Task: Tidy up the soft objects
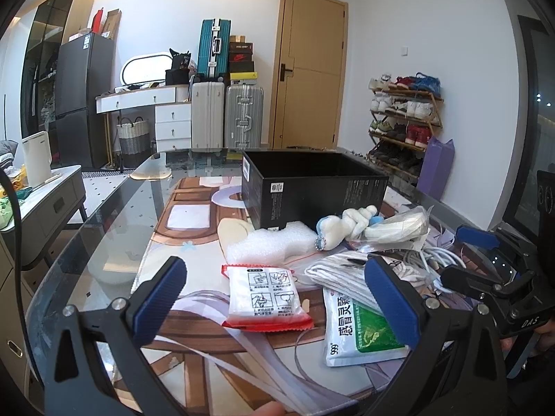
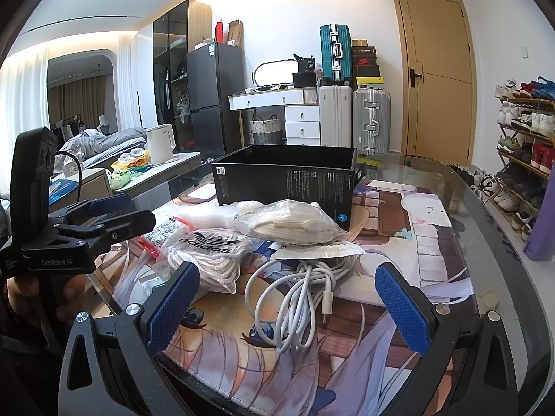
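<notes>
Broadly, the room is a lived-in bedroom corner: a wooden door (image 1: 312,66), a dark fridge (image 1: 83,104), a white vanity desk (image 1: 145,98) with drawers, stacked suitcases (image 1: 227,118) and a loaded shoe rack (image 1: 404,121) along the white walls. A glass-topped table (image 2: 485,235) fills the foreground, and a printed cartoon desk mat (image 2: 416,260) covers most of it.

Toward the far side of the mat stands an open black cardboard box (image 1: 312,187); its inside cannot be seen. The soft things lie in a loose heap in front of it: a piece of white foam wrap (image 1: 274,242), a white plush toy (image 1: 347,225) leaning against the box's near wall, a clear bag of white cloth (image 2: 291,222), an Adidas bag of white rope or laces (image 2: 208,256), a coiled white charging cable (image 2: 298,291), a green-and-white medicine sachet (image 1: 360,326) and a red-edged white packet (image 1: 267,298).

The left gripper (image 1: 274,301) hangs just above the mat with its blue-padded jaws wide apart, holding nothing; the red-edged packet lies between them in view, and the sachet sits beside the right-hand pad. The right gripper (image 2: 288,305) is likewise spread wide and empty, with the coiled cable lying between its pads. Contact with the cable cannot be judged. A hand (image 2: 45,298) grips the left tool's handle.
</notes>
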The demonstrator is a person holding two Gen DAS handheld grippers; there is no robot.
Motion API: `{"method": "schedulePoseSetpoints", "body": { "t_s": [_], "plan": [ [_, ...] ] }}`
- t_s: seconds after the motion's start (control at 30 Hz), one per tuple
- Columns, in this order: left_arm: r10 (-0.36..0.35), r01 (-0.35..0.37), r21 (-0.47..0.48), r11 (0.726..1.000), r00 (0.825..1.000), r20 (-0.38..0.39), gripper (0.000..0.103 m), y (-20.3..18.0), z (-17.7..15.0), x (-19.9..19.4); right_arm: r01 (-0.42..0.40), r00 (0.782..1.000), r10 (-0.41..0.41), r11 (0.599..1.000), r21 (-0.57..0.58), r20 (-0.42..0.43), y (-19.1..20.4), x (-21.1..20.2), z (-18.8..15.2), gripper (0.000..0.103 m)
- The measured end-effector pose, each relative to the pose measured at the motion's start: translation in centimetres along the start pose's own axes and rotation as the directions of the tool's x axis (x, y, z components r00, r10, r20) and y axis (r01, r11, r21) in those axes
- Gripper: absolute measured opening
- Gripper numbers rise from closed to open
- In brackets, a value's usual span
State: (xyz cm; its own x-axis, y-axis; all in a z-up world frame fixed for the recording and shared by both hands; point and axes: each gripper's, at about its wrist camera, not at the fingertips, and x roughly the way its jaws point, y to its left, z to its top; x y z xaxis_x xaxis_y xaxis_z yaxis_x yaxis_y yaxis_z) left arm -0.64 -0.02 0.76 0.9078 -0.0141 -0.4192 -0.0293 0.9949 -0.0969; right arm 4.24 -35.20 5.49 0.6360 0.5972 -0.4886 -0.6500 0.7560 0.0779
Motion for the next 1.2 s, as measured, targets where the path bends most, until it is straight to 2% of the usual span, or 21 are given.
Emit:
{"method": "schedulePoseSetpoints", "body": {
  "t_s": [1.2],
  "plan": [
    [0.006, -0.006, 0.006, 1.0, 1.0, 0.016, 0.103, -0.03, -0.11, -0.2, 0.026, 1.0, -0.026, 1.0, 0.001, -0.016, -0.31, 0.55, -0.49, 0.103]
  ]
}}
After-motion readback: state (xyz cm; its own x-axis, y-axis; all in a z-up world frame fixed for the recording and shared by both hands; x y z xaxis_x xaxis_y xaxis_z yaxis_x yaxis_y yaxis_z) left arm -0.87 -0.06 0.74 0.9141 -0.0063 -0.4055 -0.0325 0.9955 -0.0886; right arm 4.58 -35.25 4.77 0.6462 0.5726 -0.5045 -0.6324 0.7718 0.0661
